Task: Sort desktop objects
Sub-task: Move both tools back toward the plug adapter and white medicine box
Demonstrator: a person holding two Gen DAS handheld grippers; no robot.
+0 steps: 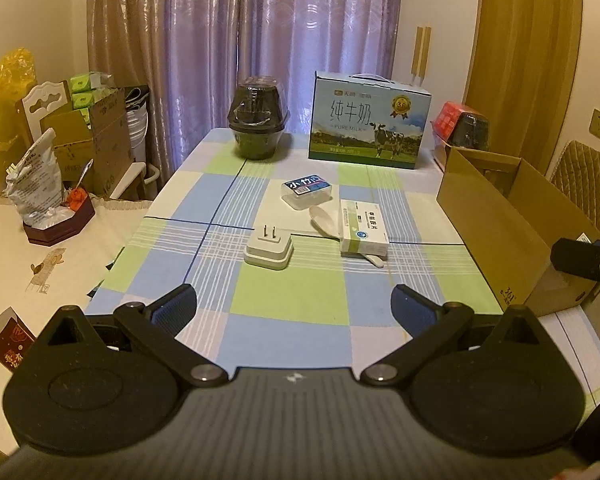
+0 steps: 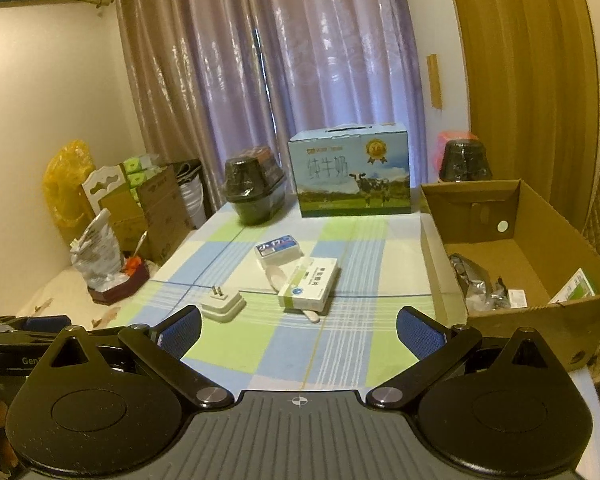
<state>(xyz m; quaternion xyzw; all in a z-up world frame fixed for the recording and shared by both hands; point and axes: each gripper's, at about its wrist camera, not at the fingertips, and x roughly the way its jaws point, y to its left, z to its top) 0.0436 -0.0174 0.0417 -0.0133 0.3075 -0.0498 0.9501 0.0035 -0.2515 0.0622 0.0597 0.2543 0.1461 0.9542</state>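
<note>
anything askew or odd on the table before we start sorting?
One thing: the white and green medicine box lies on top of the white spoon, bowl sticking out one side and handle tip out the other, so the box sits tilted. The white plug adapter lies prongs-up. Nothing looks spilled or damaged. Both grippers, left and right, are open and empty.

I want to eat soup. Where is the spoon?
The spoon lies mid-table in both views, its handle tucked under the medicine box, just in front of the small clear box.

Checked cloth tablecloth (image 1: 292, 312), matt cardboard box (image 2: 540, 320), glossy plastic plug (image 1: 269, 249)
</note>
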